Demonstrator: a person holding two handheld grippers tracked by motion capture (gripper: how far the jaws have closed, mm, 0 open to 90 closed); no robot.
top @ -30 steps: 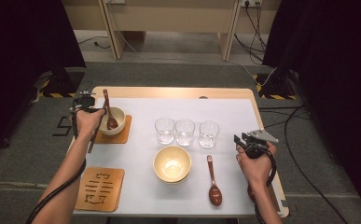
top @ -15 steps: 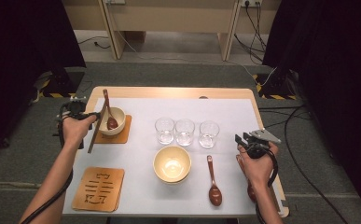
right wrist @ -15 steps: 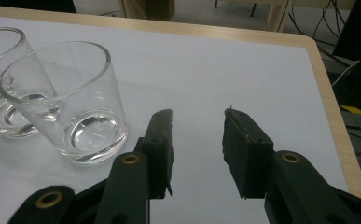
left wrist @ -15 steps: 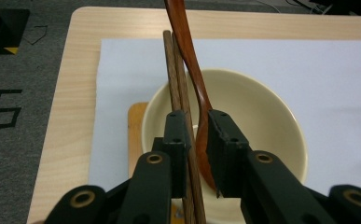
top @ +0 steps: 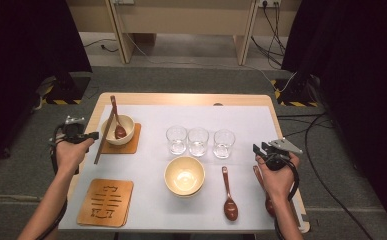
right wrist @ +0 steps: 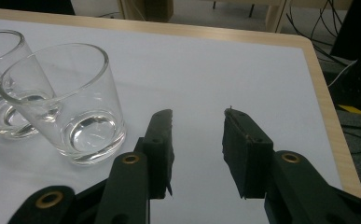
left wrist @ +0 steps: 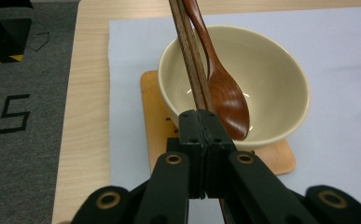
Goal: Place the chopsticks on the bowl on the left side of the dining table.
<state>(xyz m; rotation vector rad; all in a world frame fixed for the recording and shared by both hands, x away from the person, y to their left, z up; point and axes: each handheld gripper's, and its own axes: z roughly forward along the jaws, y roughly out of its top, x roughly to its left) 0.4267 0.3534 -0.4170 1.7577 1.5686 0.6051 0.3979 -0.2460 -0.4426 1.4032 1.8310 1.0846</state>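
Chopsticks point(left wrist: 191, 60) are what you have in hand: the left gripper point(left wrist: 201, 128) has just been closing and its jaws now stand pressed together on their near end, while the sticks run away from you across the rim of the small bowl point(left wrist: 271, 79) at the far left of the table point(top: 181, 100). Keep the squeeze firm and move the pair as one, because the grip sits at one end and the long free part could swing or slip. Lift before you carry, so the sticks clear the rim instead of dragging the bowl off its wooden coaster point(left wrist: 281, 161). Mind the brown spoon point(left wrist: 225, 93) lying in that bowl just beside the sticks, seemingly touching them; a sideways sweep would likely tip it out. Your right gripper point(right wrist: 197, 140) hovers about half open over bare paper at the right, holding nothing, with three glasses point(top: 198, 141) to its left. Nearer you lie a larger bowl point(top: 184, 175), another spoon point(top: 229, 197) and a second coaster point(top: 105, 201), all well apart from the sticks.
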